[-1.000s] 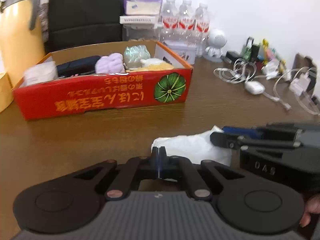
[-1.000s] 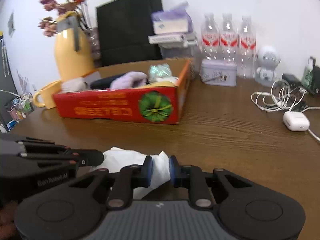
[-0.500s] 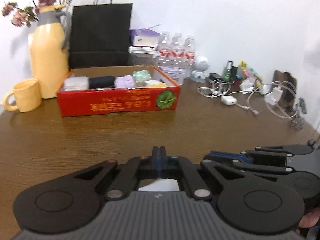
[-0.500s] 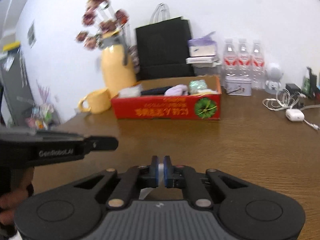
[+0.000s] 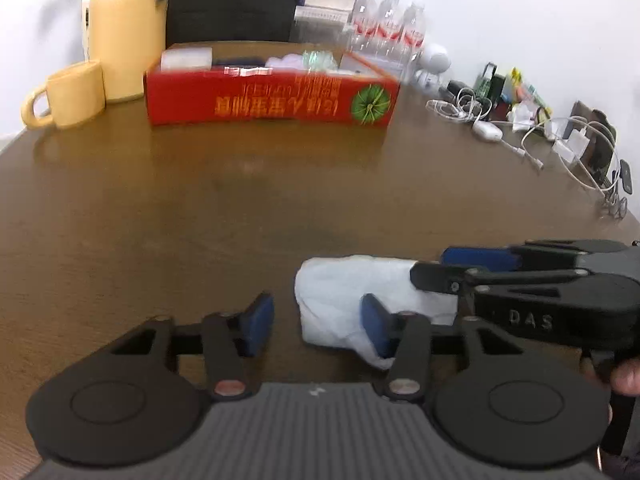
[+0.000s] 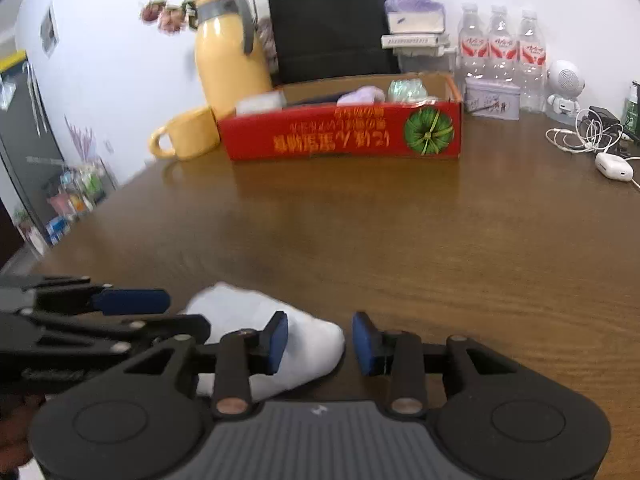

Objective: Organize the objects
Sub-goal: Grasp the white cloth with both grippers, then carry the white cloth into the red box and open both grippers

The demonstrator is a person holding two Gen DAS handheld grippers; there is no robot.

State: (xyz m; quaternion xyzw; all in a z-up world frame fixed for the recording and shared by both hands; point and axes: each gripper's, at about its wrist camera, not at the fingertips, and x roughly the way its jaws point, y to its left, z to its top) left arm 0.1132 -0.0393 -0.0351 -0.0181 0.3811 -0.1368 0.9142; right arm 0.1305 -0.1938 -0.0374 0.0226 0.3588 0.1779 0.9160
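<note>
Far left on the tabletop point(image 6: 420, 240): yellow mug point(image 6: 186, 133), then a yellow flask point(image 6: 228, 64) with dried flowers. Next right, the red cardboard box point(image 6: 344, 132), already holding a white pack, something dark, a lilac bundle and a greenish wrapped item. Behind it a black paper bag point(image 6: 332, 20); further right three water bottles point(image 6: 502, 46), a small tin, white cables and an earbud case.

Near edge: white folded cloth point(image 5: 360, 296), well apart from the box, lying flat on the wood. Left gripper point(image 5: 318, 322) has its fingers opening; the cloth's left end lies partly between them, the right pad over it, no pinch visible. Right gripper point(image 6: 320, 340) also opening, the cloth's right corner between its fingers, not squeezed.

Handling, judged: light, limp, crushable, not fragile. Will sag and unfold if lifted by one corner. Best pinched through the thick folded middle, or at both ends together.
</note>
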